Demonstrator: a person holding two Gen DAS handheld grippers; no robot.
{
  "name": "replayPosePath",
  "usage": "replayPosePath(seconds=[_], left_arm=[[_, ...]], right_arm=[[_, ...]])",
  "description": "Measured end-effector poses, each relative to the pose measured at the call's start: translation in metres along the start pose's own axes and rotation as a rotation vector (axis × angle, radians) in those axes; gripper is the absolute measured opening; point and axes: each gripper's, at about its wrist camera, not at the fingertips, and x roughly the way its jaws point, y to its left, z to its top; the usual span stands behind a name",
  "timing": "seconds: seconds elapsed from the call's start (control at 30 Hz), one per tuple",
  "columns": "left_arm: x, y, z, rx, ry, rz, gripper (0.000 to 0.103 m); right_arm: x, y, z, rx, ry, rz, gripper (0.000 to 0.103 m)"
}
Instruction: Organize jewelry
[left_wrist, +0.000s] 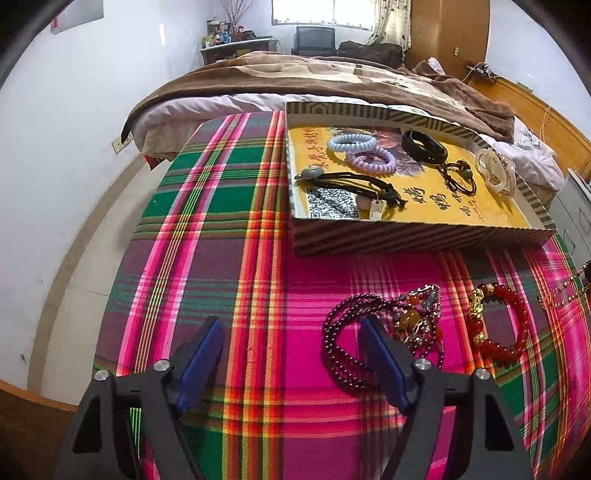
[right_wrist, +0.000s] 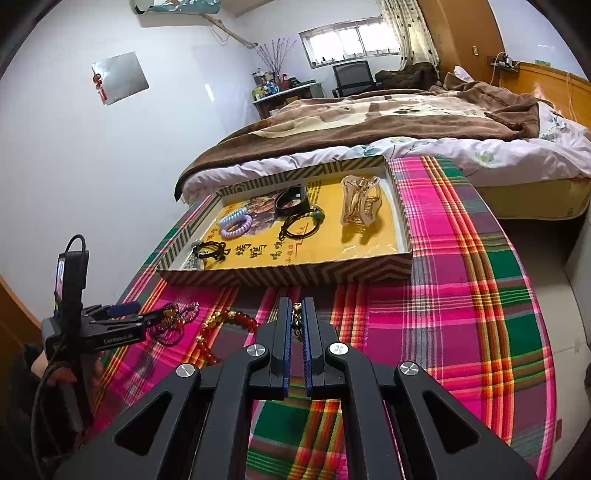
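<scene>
The left tool (left_wrist: 291, 328) is open, one finger over the purple beads (left_wrist: 345, 347). The right tool (right_wrist: 296, 317) is clamped on a gold chain (right_wrist: 296, 320) near the tray (right_wrist: 288, 275).

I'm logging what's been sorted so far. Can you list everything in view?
tray: 1, striped rim, yellow floor, on the plaid cloth
coil hair ties: 2, pale blue and lilac, in tray
black bangle: 1, in tray
black cord pieces: 2, in tray
hair claw: 1, clear amber, in tray
purple bead strand: 1, on cloth, tangled with a charm cluster
red bead bracelet: 1, gold charms, on cloth
plaid cloth: 1, pink, green
bed: 1, brown blanket, behind
left gripper: open, at the purple strand
right gripper: shut on a gold chain
</scene>
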Motion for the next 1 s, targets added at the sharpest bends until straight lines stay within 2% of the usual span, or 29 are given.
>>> replayPosePath(seconds=[0.03, 0.1, 0.13, 0.2, 0.37, 0.63, 0.9, 1.0], left_arm=[[-0.001, -0.003, 0.001, 0.016, 0.0, -0.007, 0.061], [-0.003, -0.012, 0.002, 0.052, -0.001, -0.022, 0.037], [-0.004, -0.016, 0.002, 0.069, -0.001, -0.032, 0.031], [-0.006, -0.022, 0.001, 0.086, -0.001, -0.044, 0.007], [-0.013, -0.023, 0.0, 0.057, -0.022, -0.101, 0.006], [-0.062, -0.017, 0.011, 0.018, -0.143, -0.183, 0.006], [-0.104, -0.026, 0.02, 0.033, -0.233, -0.285, 0.005], [-0.115, -0.029, 0.023, 0.048, -0.261, -0.299, 0.005]], right_arm=[[0.0, 0.0, 0.0, 0.002, 0.001, 0.0, 0.005], [0.001, -0.001, 0.0, 0.005, 0.003, 0.002, 0.005], [0.001, -0.002, -0.001, 0.005, 0.004, 0.002, 0.005], [0.001, -0.002, 0.0, 0.005, 0.004, 0.004, 0.005], [-0.001, -0.002, 0.0, 0.003, 0.0, 0.0, 0.005], [-0.013, -0.001, 0.004, 0.004, -0.038, -0.008, 0.005], [-0.024, 0.001, 0.008, 0.0, -0.067, -0.008, 0.005], [-0.028, 0.001, 0.009, 0.0, -0.077, -0.008, 0.005]])
